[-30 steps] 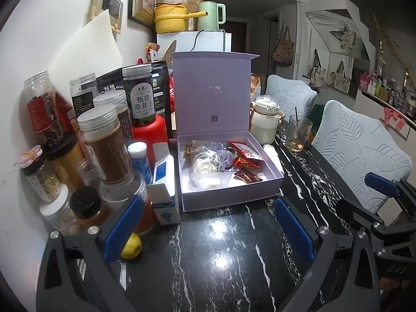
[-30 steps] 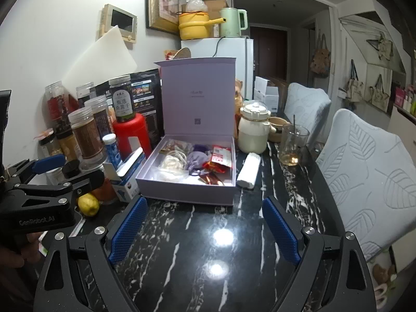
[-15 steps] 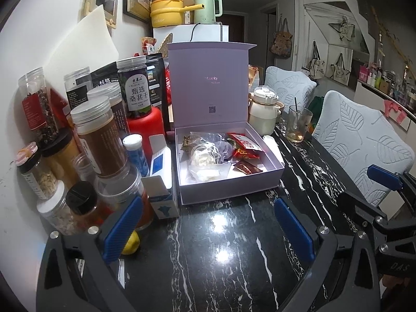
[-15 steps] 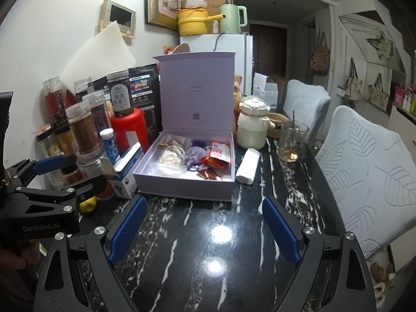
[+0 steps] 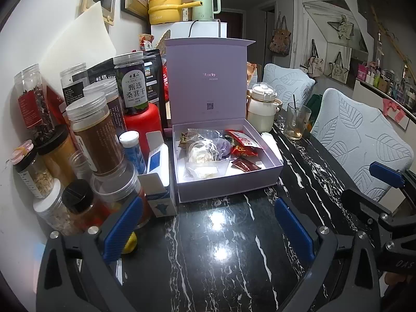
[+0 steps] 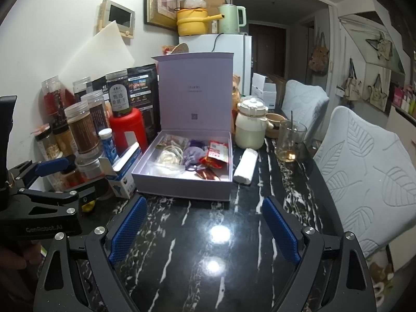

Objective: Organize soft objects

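An open lilac gift box [image 5: 228, 189] [image 6: 182, 186] with its lid upright stands on the black marble table. Inside lie a purple cloth pouch [image 5: 222, 148] [image 6: 192, 154], white soft items in clear bags [image 5: 200, 156] [image 6: 169, 157] and red snack packets [image 5: 243, 144] [image 6: 217, 152]. A white roll [image 6: 246, 165] lies just right of the box. My left gripper [image 5: 208, 227] is open and empty, in front of the box. My right gripper [image 6: 204, 230] is open and empty, also in front of the box, to the right of the left one.
Several jars and bottles [image 5: 96, 135] crowd the left side by the wall, with a small blue-and-white carton [image 5: 158, 182] beside the box. A cream jug [image 6: 251, 127] and a glass [image 6: 290, 140] stand at the right. Two padded chairs [image 6: 364, 174] line the table's right edge.
Both grippers have risen and drawn back slightly, so the box sits a little farther off. Both stay open and empty. Nothing on the table has moved.
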A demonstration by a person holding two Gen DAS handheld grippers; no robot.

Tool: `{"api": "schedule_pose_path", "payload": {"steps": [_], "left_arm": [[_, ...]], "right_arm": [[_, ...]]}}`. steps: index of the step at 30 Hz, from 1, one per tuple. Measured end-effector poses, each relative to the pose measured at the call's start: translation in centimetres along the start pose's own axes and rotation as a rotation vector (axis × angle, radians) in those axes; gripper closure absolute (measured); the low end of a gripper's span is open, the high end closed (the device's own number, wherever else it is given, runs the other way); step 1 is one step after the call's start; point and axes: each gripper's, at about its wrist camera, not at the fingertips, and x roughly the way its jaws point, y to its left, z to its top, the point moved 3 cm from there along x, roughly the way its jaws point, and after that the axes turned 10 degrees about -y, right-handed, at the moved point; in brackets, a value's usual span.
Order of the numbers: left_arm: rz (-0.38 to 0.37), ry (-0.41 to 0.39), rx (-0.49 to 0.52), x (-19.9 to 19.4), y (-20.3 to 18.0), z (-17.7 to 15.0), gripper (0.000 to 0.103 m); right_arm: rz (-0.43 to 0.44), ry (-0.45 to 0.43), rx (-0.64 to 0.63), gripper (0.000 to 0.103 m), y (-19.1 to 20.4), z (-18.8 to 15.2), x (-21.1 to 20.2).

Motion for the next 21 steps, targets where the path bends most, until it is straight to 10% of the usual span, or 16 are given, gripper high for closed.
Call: {"api": "schedule_pose_path", "payload": {"steps": [21], "left_arm": [[-0.023, -0.002, 0.023, -0.2, -1.2, -0.2, 0.0]], "right_arm": [[-0.002, -0.01, -0.01, 0.012, -0.7, 0.1, -1.0]]}}
